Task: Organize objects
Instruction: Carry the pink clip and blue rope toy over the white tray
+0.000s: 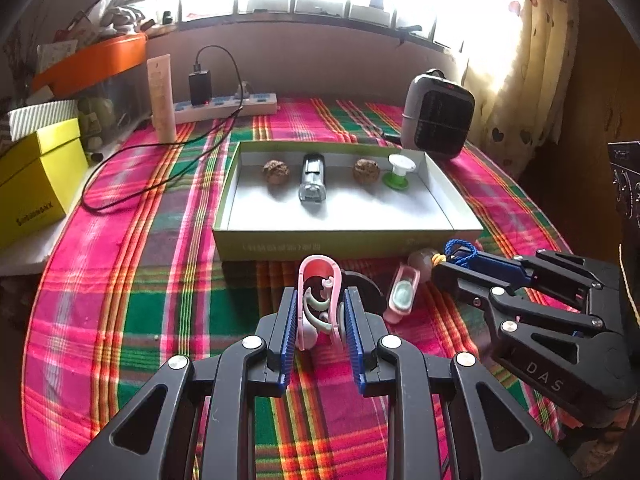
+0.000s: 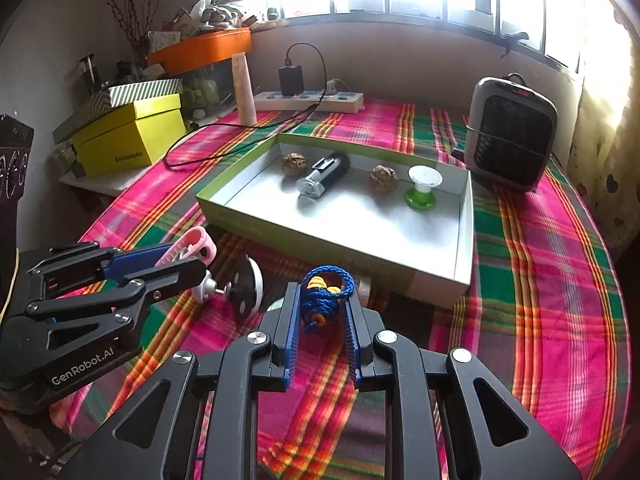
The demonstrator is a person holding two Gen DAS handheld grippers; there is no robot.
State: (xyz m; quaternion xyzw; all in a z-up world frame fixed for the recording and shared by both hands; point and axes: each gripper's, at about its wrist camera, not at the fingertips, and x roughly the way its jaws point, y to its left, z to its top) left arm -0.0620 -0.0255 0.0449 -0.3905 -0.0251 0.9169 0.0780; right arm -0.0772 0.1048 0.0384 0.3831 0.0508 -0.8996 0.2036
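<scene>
Left tool (image 1: 320, 312) clamps pink clip (image 1: 319, 280); right tool (image 2: 322, 312) clamps blue cord (image 2: 326, 300); tray (image 1: 344, 236) holds four items.

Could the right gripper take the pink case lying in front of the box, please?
Probably not yet: the right gripper is shut on a blue cord knot. Otherwise the pink case lies uncovered nearby.

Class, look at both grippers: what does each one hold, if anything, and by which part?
The left gripper clamps a pink plastic clip by its lower half. The right gripper clamps a blue cord bundle around its knotted middle.
</scene>
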